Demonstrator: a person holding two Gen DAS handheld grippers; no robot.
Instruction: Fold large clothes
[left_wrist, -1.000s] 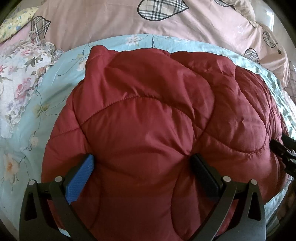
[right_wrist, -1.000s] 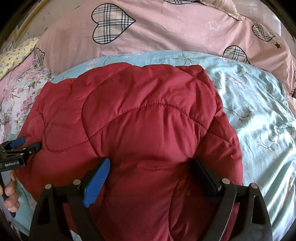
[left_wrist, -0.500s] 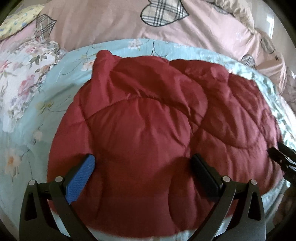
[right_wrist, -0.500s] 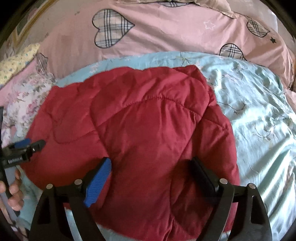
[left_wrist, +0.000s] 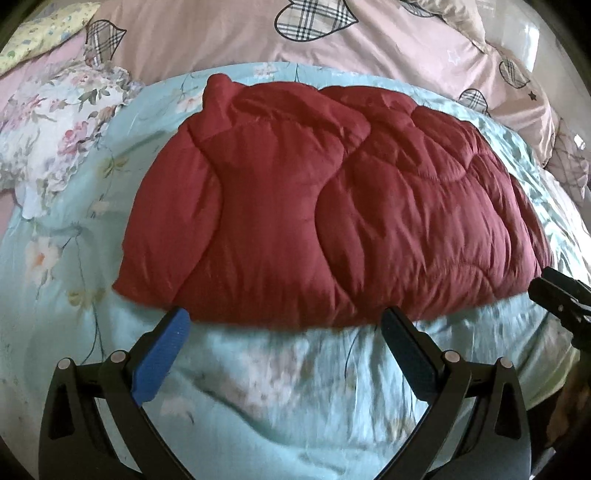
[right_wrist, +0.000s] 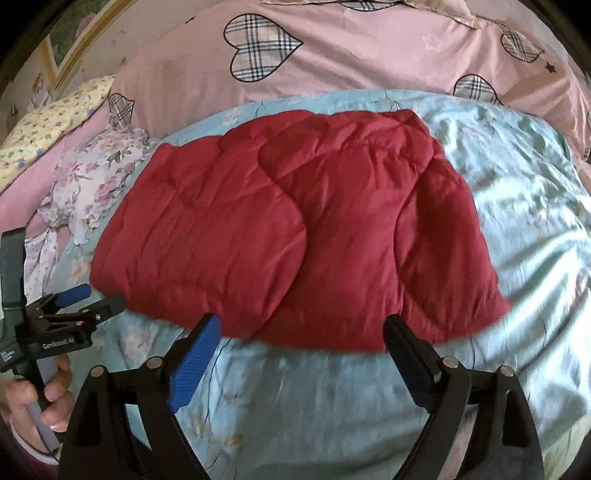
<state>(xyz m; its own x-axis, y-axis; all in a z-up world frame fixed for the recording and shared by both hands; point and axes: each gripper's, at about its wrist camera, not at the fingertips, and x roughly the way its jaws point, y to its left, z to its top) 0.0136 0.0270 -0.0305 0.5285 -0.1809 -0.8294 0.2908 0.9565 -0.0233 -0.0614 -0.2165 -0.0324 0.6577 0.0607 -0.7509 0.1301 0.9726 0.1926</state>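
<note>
Dark red quilted padded jacket (left_wrist: 325, 221) lying folded on light blue floral bed sheet (left_wrist: 280, 391), left gripper (left_wrist: 282, 323) and right gripper (right_wrist: 301, 328) just before its near edge, fingers wide apart, holding nothing.

Folded quilted jacket (left_wrist: 325, 221) lay on bedsheet (left_wrist: 295, 387), pillows (left_wrist: 221, 40) behind it, both grippers apart before its near edge.

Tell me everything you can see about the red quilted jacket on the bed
The red quilted jacket is a dark red, puffy padded garment with curved stitch lines and a smooth, slightly shiny shell. It lies flat in a folded, compact bundle on the light blue floral bedspread, with one layer overlapping another. Its near edge faces both grippers. The left gripper and right gripper are open just short of it, holding nothing.
</note>
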